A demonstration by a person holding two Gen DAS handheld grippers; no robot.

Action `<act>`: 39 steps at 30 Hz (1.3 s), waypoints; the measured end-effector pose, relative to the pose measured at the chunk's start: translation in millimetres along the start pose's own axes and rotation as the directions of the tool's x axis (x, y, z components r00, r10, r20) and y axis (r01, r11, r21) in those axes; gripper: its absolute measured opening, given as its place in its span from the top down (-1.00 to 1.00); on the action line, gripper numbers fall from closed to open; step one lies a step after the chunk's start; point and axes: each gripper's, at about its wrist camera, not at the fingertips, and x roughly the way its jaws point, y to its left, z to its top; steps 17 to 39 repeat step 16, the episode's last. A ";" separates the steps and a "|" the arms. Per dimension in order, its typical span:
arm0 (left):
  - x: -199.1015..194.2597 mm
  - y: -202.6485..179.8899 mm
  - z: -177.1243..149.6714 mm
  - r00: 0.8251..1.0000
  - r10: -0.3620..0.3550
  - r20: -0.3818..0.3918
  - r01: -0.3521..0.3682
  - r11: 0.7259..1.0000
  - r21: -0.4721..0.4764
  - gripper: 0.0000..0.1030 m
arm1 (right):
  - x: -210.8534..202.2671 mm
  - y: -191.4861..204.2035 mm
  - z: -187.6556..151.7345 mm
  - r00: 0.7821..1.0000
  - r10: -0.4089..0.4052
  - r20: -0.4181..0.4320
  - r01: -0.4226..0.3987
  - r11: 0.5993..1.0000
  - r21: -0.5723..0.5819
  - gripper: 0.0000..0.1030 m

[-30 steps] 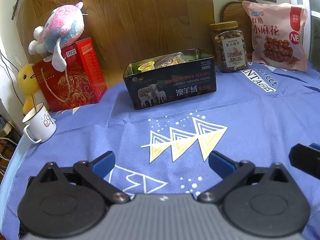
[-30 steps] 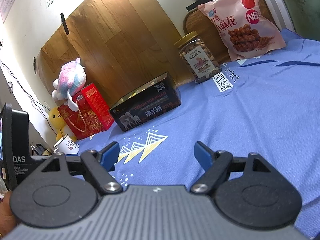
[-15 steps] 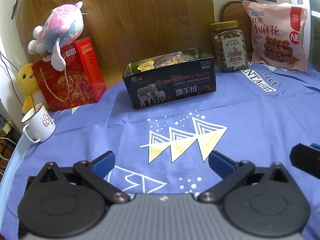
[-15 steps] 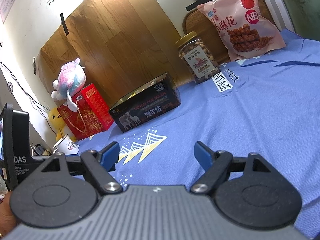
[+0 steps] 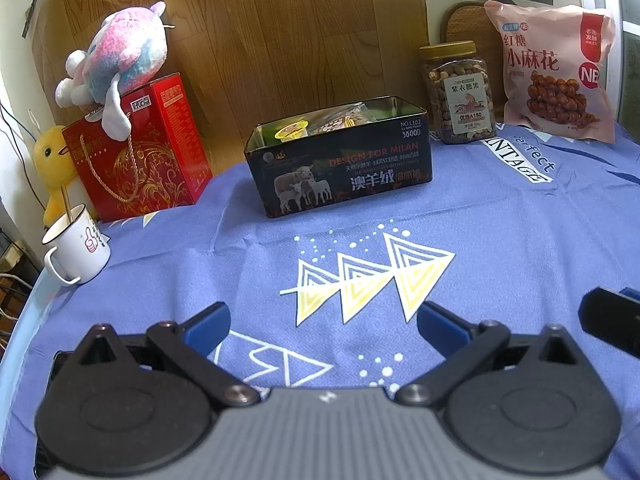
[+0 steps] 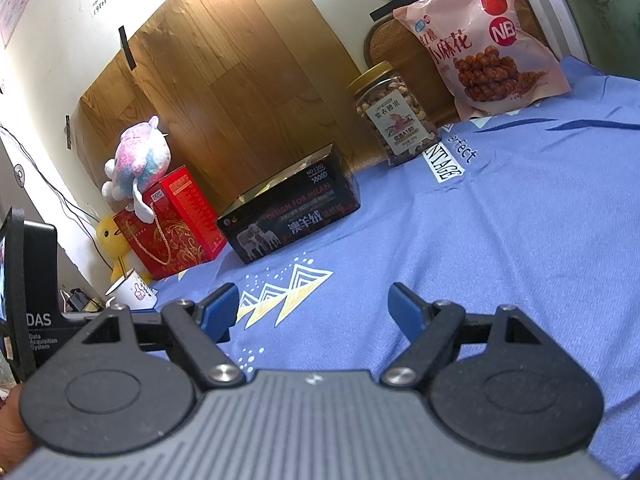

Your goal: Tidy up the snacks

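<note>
Tin is serving as landmark: dark open box sitting on the blue cloth, well ahead of both grippers. Left gripper is hovering low over the cloth, fingers spread wide, holding nothing. Right gripper is doing the same: wide gap, nothing between the pads.

Left wrist view is looking down into the tin, showing a yellow-lidded cup and wrapped snacks packed inside. Right wrist view is sitting lower and further right, so only the tin's front wall and rim are showing; contents are hidden there.

Right of the tin, the nut jar is standing upright; further right, the pink snack bag is leaning against the wall. Left of the tin, the red gift box is carrying a plush toy on top, with a yellow duck and a white mug beyond it.

Right wrist view alone is showing a black unit marked DAS at its left edge, cut off by the frame, plus a sliver of the person's hand under it. Left wrist view alone is catching a black-and-blue part at its right edge, cut off, hard to identify.
</note>
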 end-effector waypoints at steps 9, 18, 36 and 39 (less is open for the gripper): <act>0.6 0.8 -0.4 1.000 -0.005 0.000 0.005 1.000 -0.004 -1.00 | 0.0 0.1 0.1 1.000 0.000 0.001 0.000 1.000 0.000 -0.62; -7.5 0.5 -1.9 0.996 -0.083 0.032 0.084 0.997 0.000 -0.99 | 0.2 -0.7 -0.8 1.000 0.000 0.002 0.000 1.000 -0.006 -0.62; -7.5 0.5 -1.9 0.996 -0.083 0.032 0.084 0.997 0.000 -0.99 | 0.2 -0.7 -0.8 1.000 0.000 0.002 0.000 1.000 -0.006 -0.62; -7.5 0.5 -1.9 0.996 -0.083 0.032 0.084 0.997 0.000 -0.99 | 0.2 -0.7 -0.8 1.000 0.000 0.002 0.000 1.000 -0.006 -0.62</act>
